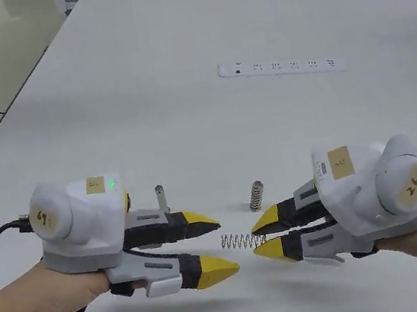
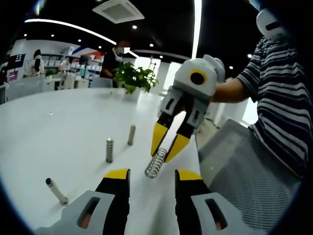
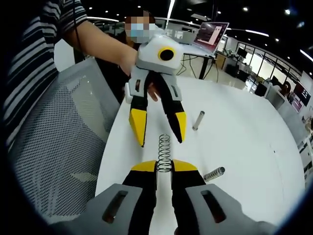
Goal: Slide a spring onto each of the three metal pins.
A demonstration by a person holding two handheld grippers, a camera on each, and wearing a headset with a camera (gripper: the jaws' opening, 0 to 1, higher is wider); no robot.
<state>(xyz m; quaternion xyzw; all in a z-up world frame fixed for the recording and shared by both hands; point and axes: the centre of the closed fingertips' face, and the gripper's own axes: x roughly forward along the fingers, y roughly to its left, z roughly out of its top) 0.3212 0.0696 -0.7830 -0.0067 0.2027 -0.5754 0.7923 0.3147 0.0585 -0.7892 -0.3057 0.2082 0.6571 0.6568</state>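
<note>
Head view, L to R: grey left gripper [image 1: 217,244] w/ yellow tips, jaws spread wide, holding nothing. Just beyond it a bare, short metal pin [image 1: 161,198] stands on the white workbench [image 1: 177,65]. Between the two grippers is a thin coiled wire spring [image 1: 239,240], roughly level. Its R end is pinched in the right gripper [image 1: 255,241], whose jaws are narrow and closed on that end. The free L end points into the left gripper's open gap, near the tips but apparently not touching. Just beyond the spring stands a second, spring-clad metal pin [image 1: 257,194]. Left gripper view adds a third, pale pin [image 2: 56,191], near left; looks bare, can't tell if it's upright.

Step in hand, I'd judge: spring no. 2 picked up, not yet threaded. Next move prob. needs the spring's bore lined up over a bare pin's top, then lowered. L jaws could steady the free end.
</note>
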